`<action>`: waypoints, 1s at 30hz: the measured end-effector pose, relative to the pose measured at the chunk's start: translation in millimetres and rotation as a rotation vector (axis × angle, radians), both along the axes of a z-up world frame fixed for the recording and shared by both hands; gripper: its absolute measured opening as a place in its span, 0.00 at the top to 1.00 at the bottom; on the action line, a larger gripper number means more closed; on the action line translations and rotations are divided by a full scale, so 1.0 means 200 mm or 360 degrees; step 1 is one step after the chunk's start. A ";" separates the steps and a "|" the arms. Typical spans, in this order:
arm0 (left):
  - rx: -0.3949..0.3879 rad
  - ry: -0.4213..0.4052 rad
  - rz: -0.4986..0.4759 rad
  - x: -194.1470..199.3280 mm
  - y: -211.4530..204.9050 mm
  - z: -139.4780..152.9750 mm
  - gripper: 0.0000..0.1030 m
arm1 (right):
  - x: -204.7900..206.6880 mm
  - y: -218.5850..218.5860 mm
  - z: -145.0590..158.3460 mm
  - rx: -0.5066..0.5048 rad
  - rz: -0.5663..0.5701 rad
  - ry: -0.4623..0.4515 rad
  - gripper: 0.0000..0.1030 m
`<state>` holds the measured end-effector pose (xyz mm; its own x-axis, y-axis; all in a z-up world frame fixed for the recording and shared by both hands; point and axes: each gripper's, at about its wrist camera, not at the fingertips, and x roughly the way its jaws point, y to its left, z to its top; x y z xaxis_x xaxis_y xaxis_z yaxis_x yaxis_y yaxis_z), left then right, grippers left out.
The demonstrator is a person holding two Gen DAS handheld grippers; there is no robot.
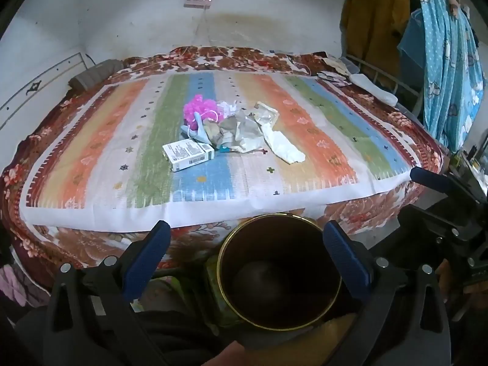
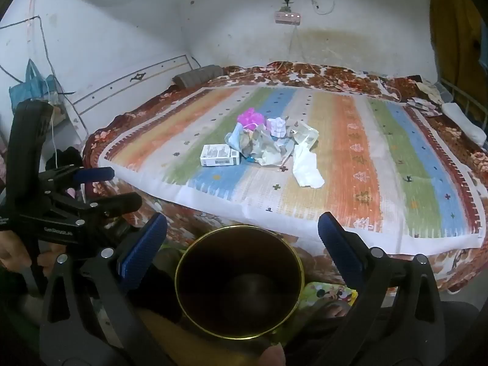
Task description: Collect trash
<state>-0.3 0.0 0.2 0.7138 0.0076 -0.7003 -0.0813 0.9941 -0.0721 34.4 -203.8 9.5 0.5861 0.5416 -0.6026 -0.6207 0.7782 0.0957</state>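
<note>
Trash pile (image 1: 231, 128) mid-bed (image 1: 350, 140), box (image 1: 188, 154) at its left, bin (image 1: 279, 274) seemingly below bed edge

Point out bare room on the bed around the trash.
Striped cloth is bare right of the white tissue, left of the box, and in front toward the bin. Crowded: the trash pile mid-cloth.

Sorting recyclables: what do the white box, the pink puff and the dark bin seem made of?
White box: probably printed cardboard, matte, with flat folded faces and a barcode. Pink puff: likely plastic mesh, frilly and bright. Dark bin: unclear, perhaps metal or plastic; a shiny gold rim rings its dark inside.
</note>
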 end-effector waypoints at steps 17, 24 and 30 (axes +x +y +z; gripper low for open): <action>-0.0162 -0.0018 0.0044 0.01 0.05 0.01 0.05 | -0.01 0.02 0.00 -0.0018 -0.0024 0.0006 0.08; -0.0078 0.0044 0.0056 0.02 0.03 0.00 0.05 | 0.00 -0.01 0.01 -0.0001 -0.0006 0.0010 0.08; -0.0095 0.0035 0.0066 0.02 0.05 0.01 0.05 | -0.01 0.00 -0.01 -0.0007 -0.0013 0.0031 0.08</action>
<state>3.5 10.3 1.7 0.6980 -0.0055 -0.7161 -0.1246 0.9838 -0.1290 32.7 -204.0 8.5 0.5788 0.5341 -0.6162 -0.6124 0.7837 0.1041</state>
